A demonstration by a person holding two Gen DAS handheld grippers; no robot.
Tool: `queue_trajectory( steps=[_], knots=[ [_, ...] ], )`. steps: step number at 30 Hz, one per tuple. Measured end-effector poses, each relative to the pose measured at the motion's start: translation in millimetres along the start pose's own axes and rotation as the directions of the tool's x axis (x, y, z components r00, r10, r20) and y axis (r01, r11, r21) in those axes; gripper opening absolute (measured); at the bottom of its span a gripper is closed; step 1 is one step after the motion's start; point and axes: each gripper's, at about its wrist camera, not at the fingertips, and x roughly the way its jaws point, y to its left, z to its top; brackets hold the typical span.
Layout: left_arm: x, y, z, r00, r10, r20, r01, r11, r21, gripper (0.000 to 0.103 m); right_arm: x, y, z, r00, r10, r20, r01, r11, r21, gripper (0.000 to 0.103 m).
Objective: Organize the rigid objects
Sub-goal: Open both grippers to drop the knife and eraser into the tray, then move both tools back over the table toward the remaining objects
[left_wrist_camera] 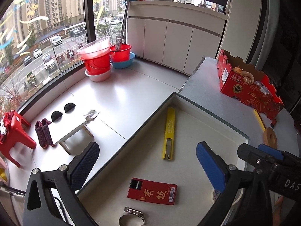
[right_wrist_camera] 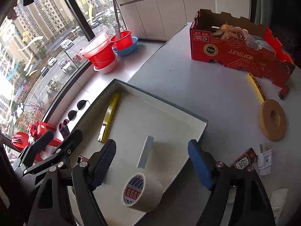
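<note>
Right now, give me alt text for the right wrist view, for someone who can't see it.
The open right gripper hangs over a shallow white tray on a grey table, above a roll of masking tape. The tray also holds a yellow utility knife and a small grey strip. A red fruit box and wooden ring sit outside it.

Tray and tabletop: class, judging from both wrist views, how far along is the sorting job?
Done: the tray already holds a yellow utility knife, a red box, a hose clamp and a tape roll. In hand: nothing; the left gripper and right gripper are both open. Left on the table: the wooden ring, second yellow knife, white plug.
</note>
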Motion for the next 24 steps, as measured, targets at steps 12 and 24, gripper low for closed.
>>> queue_trajectory(
  steps=[12,24],
  knots=[
    [-46.7,-12.1,-28.5,0.994,-0.107,-0.021,0.108,0.993,0.053,0.103,-46.7,-4.2,-24.7,0.996,0.090,0.001,-0.090,0.994,0.054,0.103],
    [-86.3,-35.4,-88.6,0.988,-0.126,-0.092,0.137,0.982,0.128,0.103,-98.4,-42.2,-126.1,0.997,0.057,-0.056,-0.048,0.989,0.140,0.103]
  ],
)
